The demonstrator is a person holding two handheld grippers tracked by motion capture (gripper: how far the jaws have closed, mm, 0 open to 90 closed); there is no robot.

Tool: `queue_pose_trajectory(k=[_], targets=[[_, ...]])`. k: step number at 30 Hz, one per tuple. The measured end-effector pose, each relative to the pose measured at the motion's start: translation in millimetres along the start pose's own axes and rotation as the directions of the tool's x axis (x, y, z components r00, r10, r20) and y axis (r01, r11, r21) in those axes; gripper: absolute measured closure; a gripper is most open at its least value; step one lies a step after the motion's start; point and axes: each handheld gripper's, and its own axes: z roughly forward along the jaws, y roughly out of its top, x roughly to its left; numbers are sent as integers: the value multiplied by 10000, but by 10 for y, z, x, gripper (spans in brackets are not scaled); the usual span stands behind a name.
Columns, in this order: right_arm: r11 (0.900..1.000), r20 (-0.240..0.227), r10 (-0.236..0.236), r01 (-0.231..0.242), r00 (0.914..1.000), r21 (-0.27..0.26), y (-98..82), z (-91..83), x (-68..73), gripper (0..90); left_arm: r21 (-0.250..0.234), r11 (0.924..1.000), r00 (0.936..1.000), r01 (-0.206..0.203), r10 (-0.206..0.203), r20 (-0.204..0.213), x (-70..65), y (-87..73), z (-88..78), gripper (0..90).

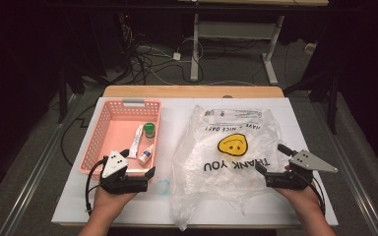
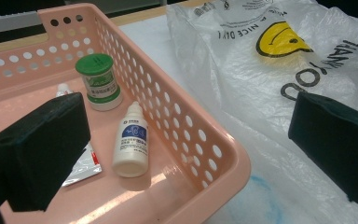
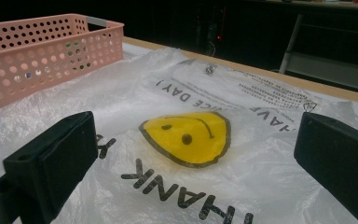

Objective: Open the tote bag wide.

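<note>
A pink perforated basket (image 1: 103, 114) stands on the left of the white table. In it lie a green-capped jar (image 1: 149, 130), a white tube (image 1: 135, 141) and a small white dropper bottle (image 1: 146, 155). My left gripper (image 1: 138, 162) is open at the basket's near right corner. Its jaws straddle the basket wall (image 2: 223, 154), with the bottle (image 2: 131, 144) and the jar (image 2: 99, 81) ahead. A clear plastic bag (image 1: 226, 157) with a yellow smiley and "THANK YOU" lies flat to the right. My right gripper (image 1: 270, 158) is open at the bag's right edge, nothing between its jaws, facing the smiley (image 3: 186, 137).
A blue smudge (image 1: 163, 186) marks the table (image 1: 177, 113) between basket and bag. The table's wooden far edge (image 1: 192, 91) borders a dark floor with cables and desk legs (image 1: 195, 49). Both forearms enter from the near edge.
</note>
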Motion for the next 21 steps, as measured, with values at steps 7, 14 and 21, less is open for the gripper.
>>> queue_pose_trajectory(k=[7, 14, 21], targets=[[10000, 3, -13, 13, 10000, 0, 12, -7, 10, 0, 75, 9999, 9999, -135, 136, -42, -18, -7, -6, 0], [10000, 154, 40, -41, 9999, 51, 22, -41, -36, 0, 145, 9997, 9998, -176, 175, 28, -31, 9, 37, 0], [9995, 783, 282, -293, 9965, 121, 17, -154, -226, 0, 215, 9995, 9997, -230, 229, 79, -47, 6, 45, 0]])
